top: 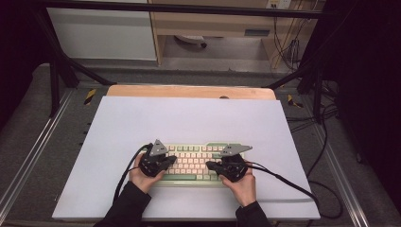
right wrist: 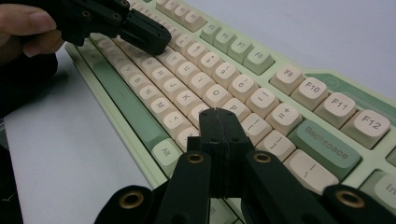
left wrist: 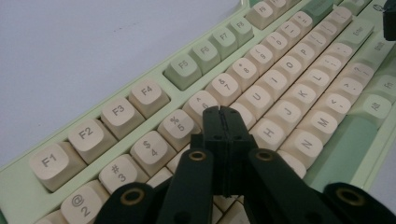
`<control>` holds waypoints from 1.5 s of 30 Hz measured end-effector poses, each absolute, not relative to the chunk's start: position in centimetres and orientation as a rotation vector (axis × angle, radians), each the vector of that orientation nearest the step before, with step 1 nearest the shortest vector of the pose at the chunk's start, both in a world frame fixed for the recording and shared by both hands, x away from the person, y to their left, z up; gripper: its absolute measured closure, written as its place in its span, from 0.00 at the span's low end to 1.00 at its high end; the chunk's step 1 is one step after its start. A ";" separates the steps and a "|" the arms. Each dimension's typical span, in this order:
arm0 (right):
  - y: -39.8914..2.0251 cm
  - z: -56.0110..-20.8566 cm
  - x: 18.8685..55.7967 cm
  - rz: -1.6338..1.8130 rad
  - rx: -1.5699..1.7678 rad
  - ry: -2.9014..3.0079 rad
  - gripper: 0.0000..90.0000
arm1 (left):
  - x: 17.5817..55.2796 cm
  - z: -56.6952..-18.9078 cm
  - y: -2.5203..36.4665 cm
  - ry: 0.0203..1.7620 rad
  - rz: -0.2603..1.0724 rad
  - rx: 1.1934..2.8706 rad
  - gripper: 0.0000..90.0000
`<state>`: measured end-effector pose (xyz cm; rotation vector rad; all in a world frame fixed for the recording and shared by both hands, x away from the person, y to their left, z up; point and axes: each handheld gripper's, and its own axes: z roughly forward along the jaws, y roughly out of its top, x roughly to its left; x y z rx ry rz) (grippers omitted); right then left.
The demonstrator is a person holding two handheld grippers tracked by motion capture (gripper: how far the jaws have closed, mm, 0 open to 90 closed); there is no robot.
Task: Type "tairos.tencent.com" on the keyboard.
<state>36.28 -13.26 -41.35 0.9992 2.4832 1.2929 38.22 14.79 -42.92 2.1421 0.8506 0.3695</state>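
Note:
A pale green keyboard (top: 194,162) with cream keys lies on the white sheet (top: 189,123) near the front. My left gripper (top: 171,160) hovers over its left half, jaws pressed together, tips above the keys near T and 6 (left wrist: 223,112). My right gripper (top: 211,165) is over the right half, jaws also together with nothing between them, tips above the keys near P (right wrist: 219,114). The keyboard (left wrist: 280,93) runs diagonally in the left gripper view. In the right gripper view the keyboard (right wrist: 261,88) stretches away, with the left gripper (right wrist: 156,39) and a hand (right wrist: 28,28) farther off.
The white sheet covers a wooden table (top: 189,91) whose far edge shows. Black cables (top: 293,184) trail from the grippers across the sheet to the right and front left. A dark frame (top: 56,61) and floor cables surround the table.

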 end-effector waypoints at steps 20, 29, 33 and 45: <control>-13.3 -41.3 36.2 1.296 0.993 2.484 1.00 | 37.3 -41.9 16.7 0.863 0.369 2.104 1.00; -13.3 -41.4 36.2 1.292 0.988 2.487 1.00 | 37.3 -41.9 17.9 0.890 0.378 2.092 1.00; -13.3 -41.4 36.2 1.292 0.990 2.487 1.00 | 37.4 -41.9 18.3 0.906 0.382 2.085 1.00; -13.2 -41.4 36.2 1.292 0.993 2.489 1.00 | 37.8 -42.4 18.5 0.928 0.389 2.094 1.00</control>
